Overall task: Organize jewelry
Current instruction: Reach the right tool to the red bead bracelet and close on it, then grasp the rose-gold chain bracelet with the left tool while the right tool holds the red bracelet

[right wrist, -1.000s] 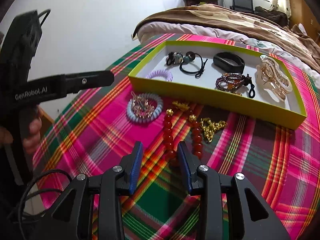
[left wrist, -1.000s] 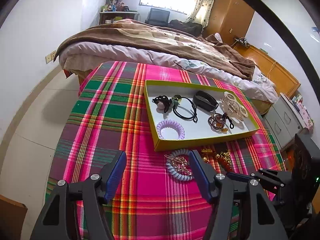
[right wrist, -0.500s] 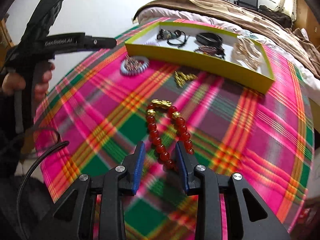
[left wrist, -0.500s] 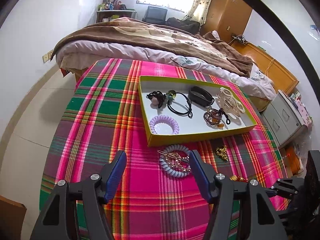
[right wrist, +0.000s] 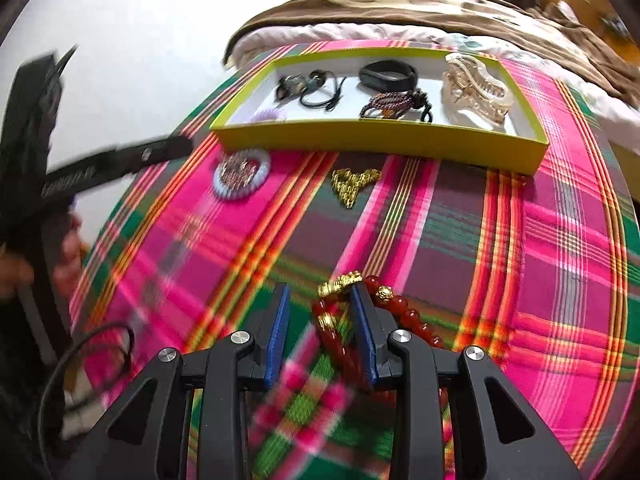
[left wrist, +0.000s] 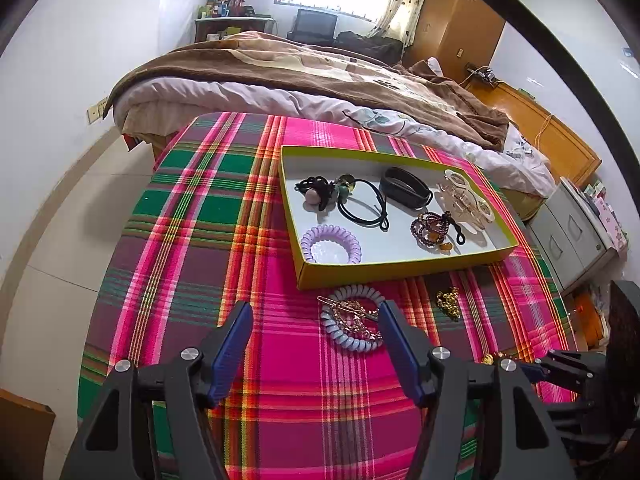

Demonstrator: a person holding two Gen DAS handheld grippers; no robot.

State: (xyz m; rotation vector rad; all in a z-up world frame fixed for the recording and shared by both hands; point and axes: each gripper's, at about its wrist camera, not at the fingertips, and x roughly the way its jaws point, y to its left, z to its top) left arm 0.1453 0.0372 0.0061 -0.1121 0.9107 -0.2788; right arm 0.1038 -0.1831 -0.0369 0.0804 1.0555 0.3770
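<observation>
Risk first: right gripper (right wrist: 320, 296) has just been narrowing its jaws, but they aren't clamped yet. One strand of the red bead bracelet (right wrist: 404, 312) sits between the pads, against the right-hand one, while the other strand loops outside that finger. If it closes like this I'd expect it to pinch a single row of round, glossy beads, which could roll out of the pads, or the outer loop could snag on the finger at release. Bracelet lies at the near part of the plaid cloth (left wrist: 200, 240), well short of the yellow-green tray (right wrist: 380, 138), so a weak grip may drop it on the way (the right view is smeared too, so contact is hard to judge). Left gripper (left wrist: 314, 312) is wide open and holds nothing; the blue spiral hair tie (left wrist: 352, 322) lies just beside its right finger, with the gold chain (right wrist: 354, 184) nearby, and a careless sweep could knock either. Writing: white lettering on the left gripper's body, too blurred to read.
</observation>
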